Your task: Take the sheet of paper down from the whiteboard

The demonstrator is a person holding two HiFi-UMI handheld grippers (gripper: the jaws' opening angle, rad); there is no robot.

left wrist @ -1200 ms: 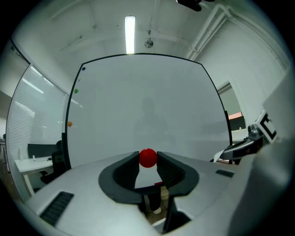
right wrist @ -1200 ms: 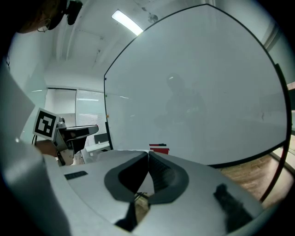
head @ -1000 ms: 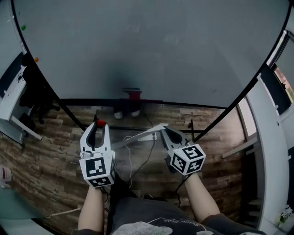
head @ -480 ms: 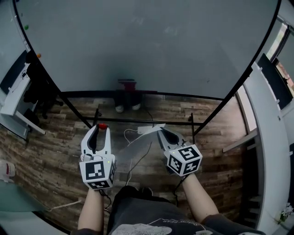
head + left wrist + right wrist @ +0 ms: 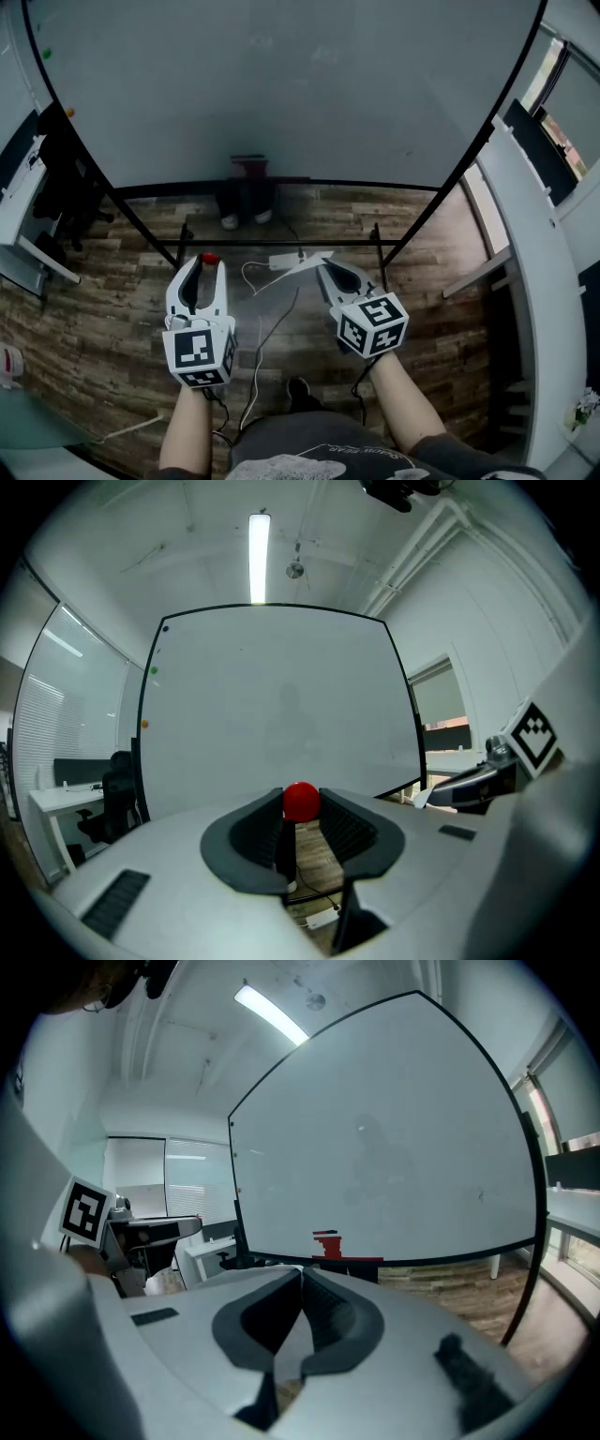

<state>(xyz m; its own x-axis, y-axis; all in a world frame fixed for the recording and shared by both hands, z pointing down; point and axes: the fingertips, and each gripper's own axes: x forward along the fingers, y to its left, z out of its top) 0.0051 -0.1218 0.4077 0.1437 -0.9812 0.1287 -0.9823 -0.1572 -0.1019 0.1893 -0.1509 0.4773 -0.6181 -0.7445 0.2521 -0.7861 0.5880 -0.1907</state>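
The whiteboard (image 5: 281, 94) stands bare in front of me. My left gripper (image 5: 207, 263) is shut on a round red magnet (image 5: 301, 802), pinched at the fingertips. My right gripper (image 5: 324, 268) is shut on the sheet of paper (image 5: 284, 1340), which shows as a pale sheet running back between the jaws. A white corner of the paper (image 5: 421, 799) shows at the right gripper's tip in the left gripper view. Both grippers are held level, apart from the board, over the wood floor.
A white power strip (image 5: 284, 261) with cables lies on the floor under the board's stand. A red and black object (image 5: 248, 166) sits at the board's lower edge. Small green (image 5: 45, 54) and orange (image 5: 68, 112) magnets dot its left edge. A desk and chair (image 5: 56, 187) stand at left.
Both grippers have drawn back from the whiteboard, whose lower edge now sits farther off. The grips on the magnet and the paper are unchanged.
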